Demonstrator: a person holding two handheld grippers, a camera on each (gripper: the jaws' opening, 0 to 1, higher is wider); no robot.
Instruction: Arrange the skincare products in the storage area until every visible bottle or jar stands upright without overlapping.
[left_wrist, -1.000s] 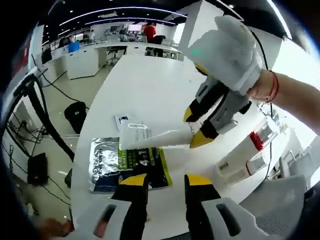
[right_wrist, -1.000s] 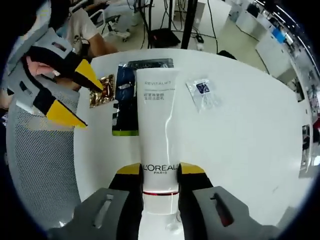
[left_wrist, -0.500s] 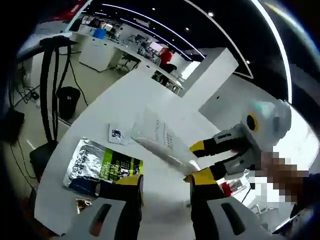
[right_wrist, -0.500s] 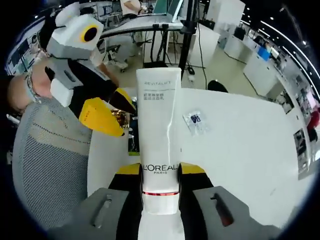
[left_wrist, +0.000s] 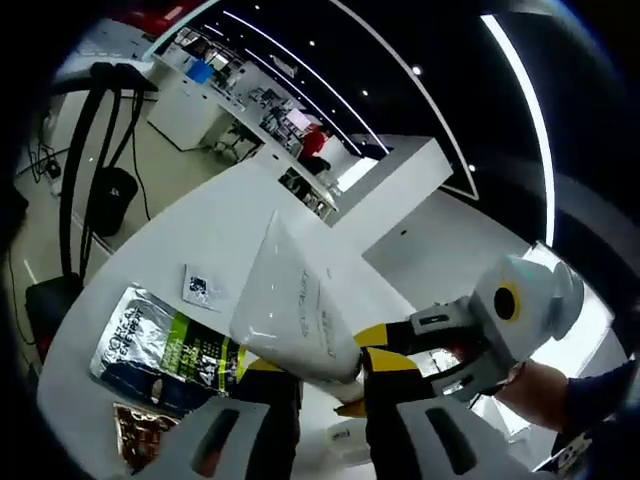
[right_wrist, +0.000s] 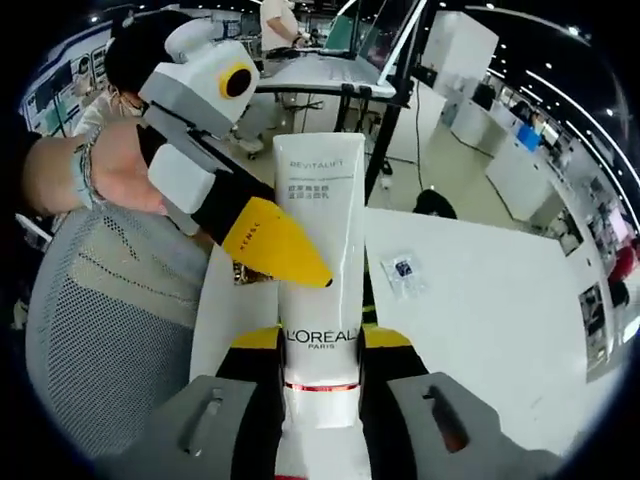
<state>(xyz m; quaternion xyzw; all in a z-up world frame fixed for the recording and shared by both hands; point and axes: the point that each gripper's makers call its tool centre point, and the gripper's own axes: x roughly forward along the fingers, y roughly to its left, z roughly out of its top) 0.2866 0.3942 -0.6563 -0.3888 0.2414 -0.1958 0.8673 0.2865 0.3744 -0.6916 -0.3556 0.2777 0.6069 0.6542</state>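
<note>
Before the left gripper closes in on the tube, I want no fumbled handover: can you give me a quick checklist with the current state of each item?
1. Right gripper shut on the white tube: ok.
2. Left gripper open: ok.
3. Tube between the left gripper's jaws: cannot tell; it overlaps them.
4. Tube upright on the table: not ok; it is held in the air.
5. Foil packet and small sachet lying flat on the table, apart from the tube: ok.

**One Tube, Three Packets, Two Grippers**

One white tube (right_wrist: 320, 260) is rising over the white table (right_wrist: 480, 330). Beside the tube, one small clear sachet (right_wrist: 403, 272), one silver-green packet (left_wrist: 165, 345) and one gold packet (left_wrist: 140, 430) are lying flat. Two grippers, left (right_wrist: 275, 250) and right (right_wrist: 320, 345), are sharing it.
</note>
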